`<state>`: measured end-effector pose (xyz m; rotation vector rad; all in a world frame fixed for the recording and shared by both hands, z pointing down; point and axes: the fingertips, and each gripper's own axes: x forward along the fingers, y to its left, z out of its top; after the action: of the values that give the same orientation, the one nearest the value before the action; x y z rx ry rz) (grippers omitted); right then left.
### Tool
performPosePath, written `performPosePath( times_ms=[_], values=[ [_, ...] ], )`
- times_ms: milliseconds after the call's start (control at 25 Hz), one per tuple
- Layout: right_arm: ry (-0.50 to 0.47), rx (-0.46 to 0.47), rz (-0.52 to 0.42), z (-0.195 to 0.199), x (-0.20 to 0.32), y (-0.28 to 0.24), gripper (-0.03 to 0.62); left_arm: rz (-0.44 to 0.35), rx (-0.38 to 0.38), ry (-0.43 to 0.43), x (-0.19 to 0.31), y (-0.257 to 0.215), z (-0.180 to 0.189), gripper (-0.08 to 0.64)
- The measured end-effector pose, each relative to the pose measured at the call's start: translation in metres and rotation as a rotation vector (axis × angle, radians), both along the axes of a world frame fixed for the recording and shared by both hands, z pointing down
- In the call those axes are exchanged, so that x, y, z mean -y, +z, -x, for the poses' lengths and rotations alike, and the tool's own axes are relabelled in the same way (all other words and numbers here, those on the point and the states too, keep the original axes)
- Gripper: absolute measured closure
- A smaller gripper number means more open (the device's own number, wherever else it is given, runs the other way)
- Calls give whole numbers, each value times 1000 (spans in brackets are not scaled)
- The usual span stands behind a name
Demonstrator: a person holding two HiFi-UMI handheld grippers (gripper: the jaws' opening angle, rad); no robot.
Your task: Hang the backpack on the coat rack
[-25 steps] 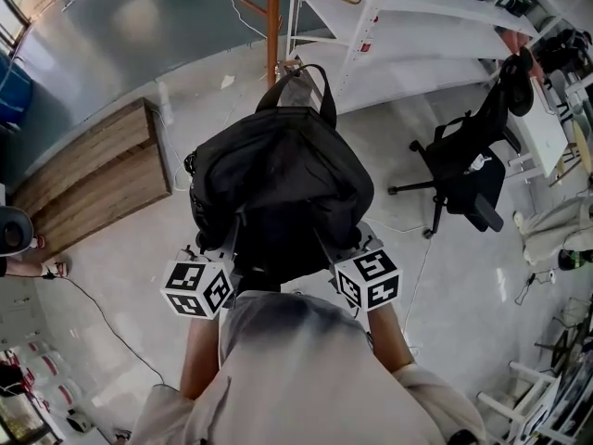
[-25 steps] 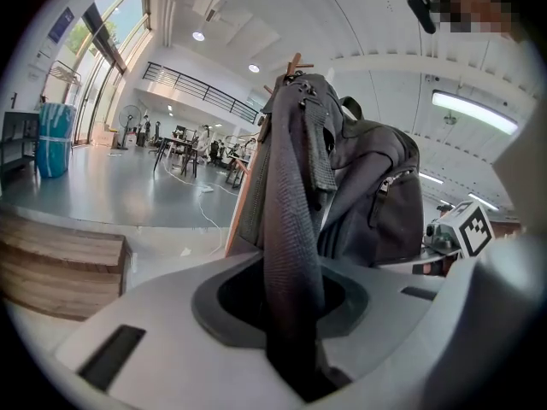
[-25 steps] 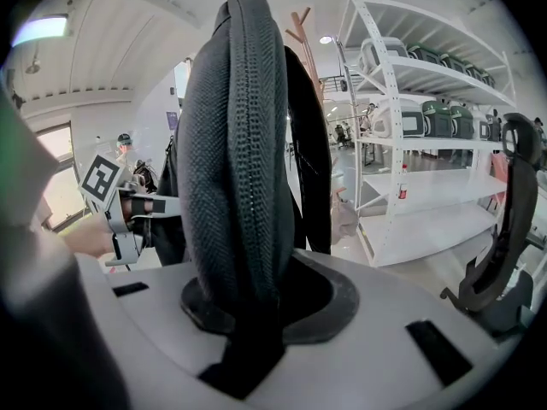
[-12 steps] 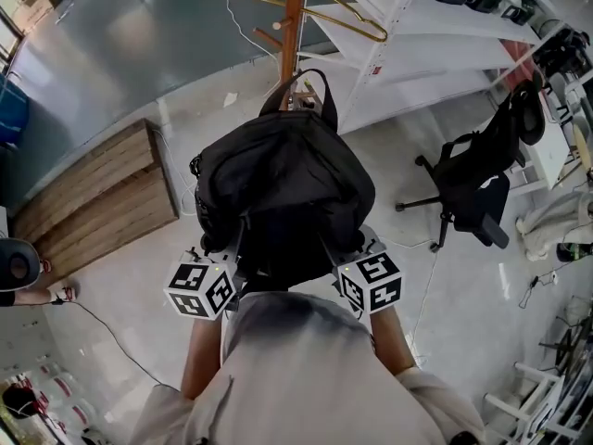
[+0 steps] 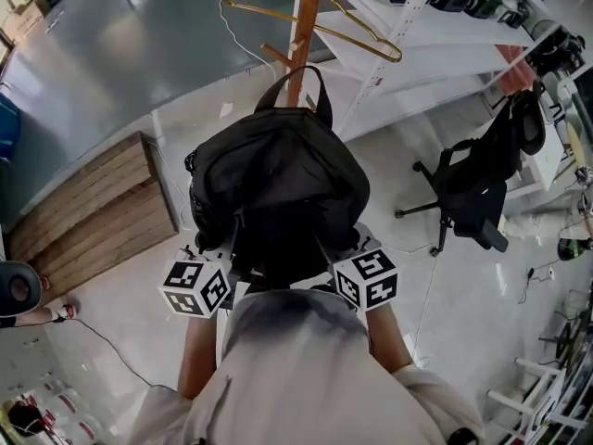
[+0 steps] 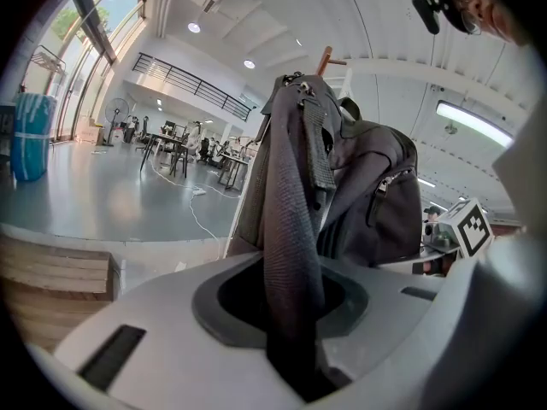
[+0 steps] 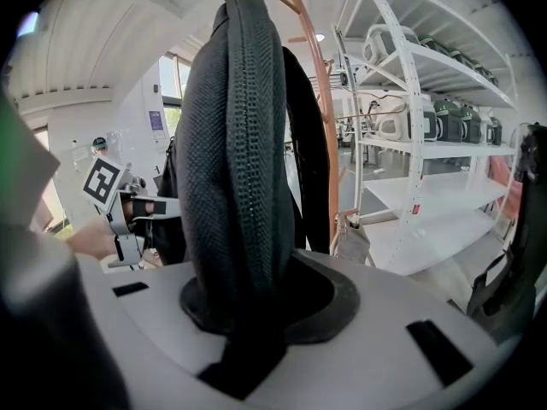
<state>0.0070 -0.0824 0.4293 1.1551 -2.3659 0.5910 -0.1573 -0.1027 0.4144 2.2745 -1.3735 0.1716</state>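
Black backpack near coat rack; shelf label unreadable.

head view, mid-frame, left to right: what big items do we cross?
wooden platform → backpack → office chair

left hand-held gripper: clamped | right hand-held gripper: clamped
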Motion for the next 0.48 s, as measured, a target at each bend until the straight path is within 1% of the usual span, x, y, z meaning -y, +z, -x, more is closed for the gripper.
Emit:
performPosePath(
  times_ms=[200,480],
  values=[
    [12,1,-1,9,10,-1,495,3,-8,14,13,0,10,476],
    [24,1,-13,9,23,-6,492,-12,27,58,27,-4,8,476]
  ],
)
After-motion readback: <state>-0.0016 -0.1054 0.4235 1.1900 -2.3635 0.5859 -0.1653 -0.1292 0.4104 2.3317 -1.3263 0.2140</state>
